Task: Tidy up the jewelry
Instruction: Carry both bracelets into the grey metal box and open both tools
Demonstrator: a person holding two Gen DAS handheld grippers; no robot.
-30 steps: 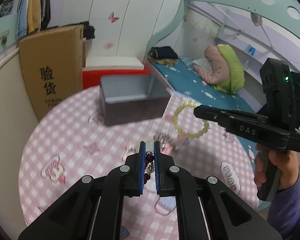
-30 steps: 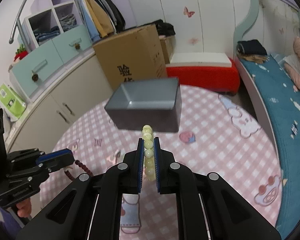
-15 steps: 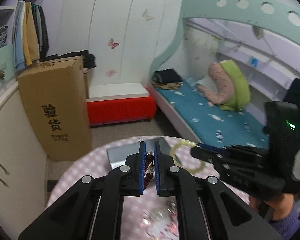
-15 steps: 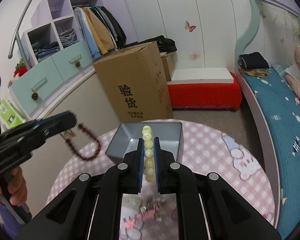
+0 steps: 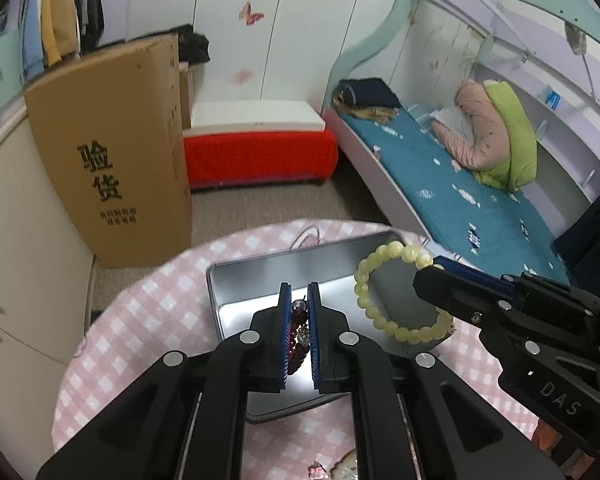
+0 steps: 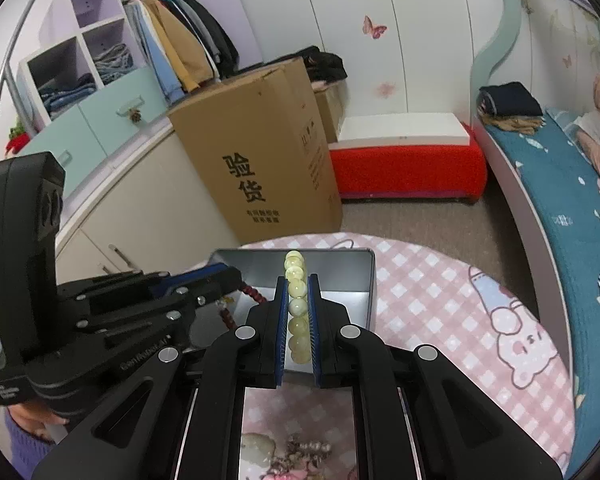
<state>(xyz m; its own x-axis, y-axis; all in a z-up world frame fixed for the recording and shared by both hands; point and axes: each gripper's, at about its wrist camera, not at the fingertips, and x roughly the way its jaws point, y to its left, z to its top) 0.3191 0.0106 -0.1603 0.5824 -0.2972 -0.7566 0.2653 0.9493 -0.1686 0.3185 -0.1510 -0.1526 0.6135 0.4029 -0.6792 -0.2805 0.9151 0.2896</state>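
Both tongs are now sitting directly over the open grey tin, having travelled forward from the near part of the tabletop; half a second ago the tin was only appearing behind their tips.

The left tongs (image 5: 299, 332), in the lower centre of the left wrist view, are clamping a dark red bead bracelet (image 5: 298, 322) between their blue pads. In the right wrist view that bracelet (image 6: 252, 294) is dangling as a loop below them, at centre left, over the tin's left part. The right tongs (image 6: 298, 320) are closed on a pale yellow bead bracelet (image 6: 296, 304), seen edge-on as a column of beads. In the left wrist view the same bracelet (image 5: 396, 292) is hanging as an open ring, right of centre, above the tin's right edge.

The grey tin (image 5: 252, 276) is resting on the pink checked tabletop (image 5: 148, 304) with nothing visible inside it. Holding each bracelet by a few beads is letting the rest hang free, so each should drop cleanly into the tin, likely the next step. More small jewellery (image 6: 300, 452) is lying on the tabletop at the bottom centre of the right wrist view, still to be collected.
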